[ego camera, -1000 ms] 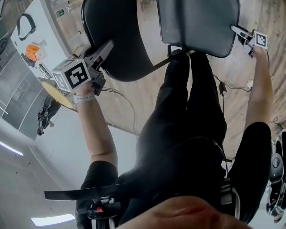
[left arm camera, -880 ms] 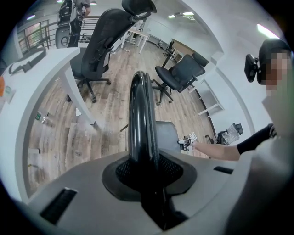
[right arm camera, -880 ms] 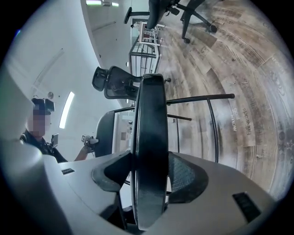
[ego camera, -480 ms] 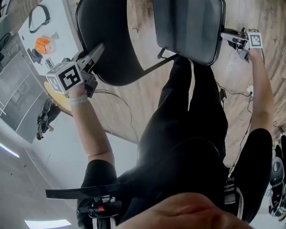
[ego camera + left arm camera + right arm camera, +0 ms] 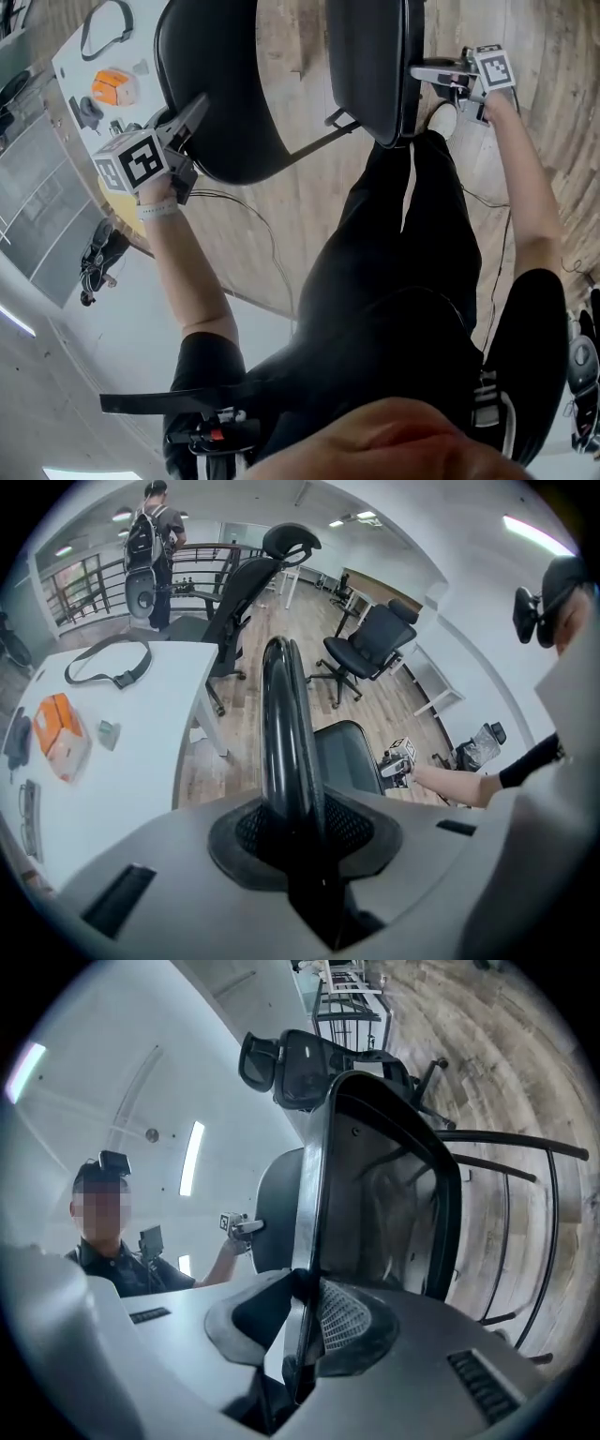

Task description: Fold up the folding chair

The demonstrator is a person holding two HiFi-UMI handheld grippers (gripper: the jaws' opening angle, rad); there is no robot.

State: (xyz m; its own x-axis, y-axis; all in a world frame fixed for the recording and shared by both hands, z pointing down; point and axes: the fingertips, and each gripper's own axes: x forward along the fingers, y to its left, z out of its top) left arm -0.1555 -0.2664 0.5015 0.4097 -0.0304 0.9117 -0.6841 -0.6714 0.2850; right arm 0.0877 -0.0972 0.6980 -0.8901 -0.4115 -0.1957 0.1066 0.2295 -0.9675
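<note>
The folding chair stands in front of me on the wood floor. In the head view its black backrest [image 5: 220, 89] is at upper left and its dark seat [image 5: 375, 66] is tipped up almost edge-on at upper middle. My left gripper [image 5: 194, 111] is shut on the backrest's rim [image 5: 284, 714], which runs up between the pads of the left gripper [image 5: 300, 832]. My right gripper [image 5: 419, 71] holds the seat's front edge [image 5: 317, 1176]. The right gripper [image 5: 302, 1326] has just been closing its jaws, and the pads now press on that edge.
A white table [image 5: 70, 66] at the left carries an orange box [image 5: 114, 86], a black strap [image 5: 105, 21] and small items. A thin cable [image 5: 267, 234] lies on the floor. Office chairs [image 5: 370, 649] and a person with a backpack [image 5: 145, 546] stand further off.
The seat has swung up from nearly flat to almost edge-on. My right gripper has moved up and left with it and closed on its edge. The left gripper shifted a little with the backrest.
</note>
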